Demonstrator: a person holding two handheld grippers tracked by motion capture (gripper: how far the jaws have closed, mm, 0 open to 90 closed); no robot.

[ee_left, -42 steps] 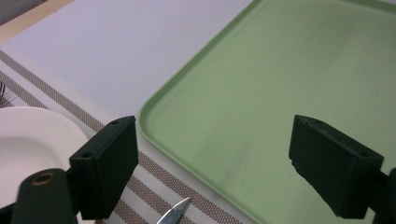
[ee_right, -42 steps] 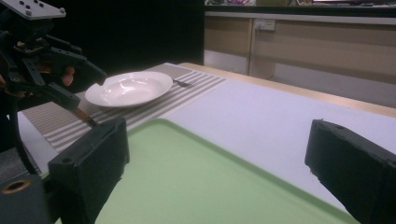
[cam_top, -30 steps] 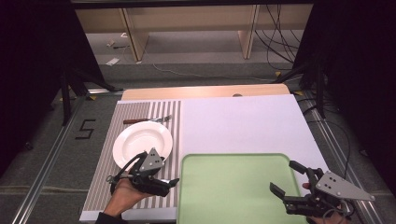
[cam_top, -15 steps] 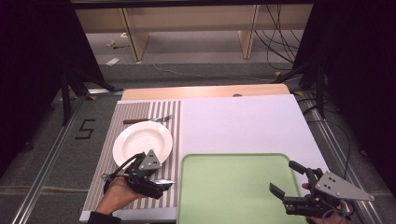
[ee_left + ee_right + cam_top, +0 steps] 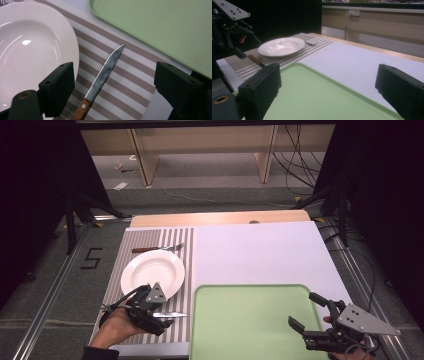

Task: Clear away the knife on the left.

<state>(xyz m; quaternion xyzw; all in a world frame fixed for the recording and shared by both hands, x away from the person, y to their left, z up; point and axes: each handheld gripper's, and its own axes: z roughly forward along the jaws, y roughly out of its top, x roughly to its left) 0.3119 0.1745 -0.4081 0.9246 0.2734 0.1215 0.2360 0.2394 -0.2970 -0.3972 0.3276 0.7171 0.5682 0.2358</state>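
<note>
Hovering over the striped beige-and-white placemat point(image 5: 150, 270), the left gripper point(image 5: 113, 82) has its two black jaws spread wide, grasping nothing. One steel-bladed knife with a wooden handle point(image 5: 102, 77) lies flat on the placemat between those jaws, apart from both; its tip points toward the flat green plastic tray point(image 5: 250, 320). Whether the handle end touches the gripper body cannot be told from the left gripper view. One round white ceramic plate point(image 5: 152, 272) sits on the placemat just beside the knife, on the far side of it from the person. One fork with a brown handle point(image 5: 157, 249) lies on the placemat beyond the plate. The right gripper point(image 5: 312, 320) sits at the near right corner of the tray, jaws likewise released and wide, holding nothing. Count: two grippers, one knife, one plate, one fork, one tray.
</note>
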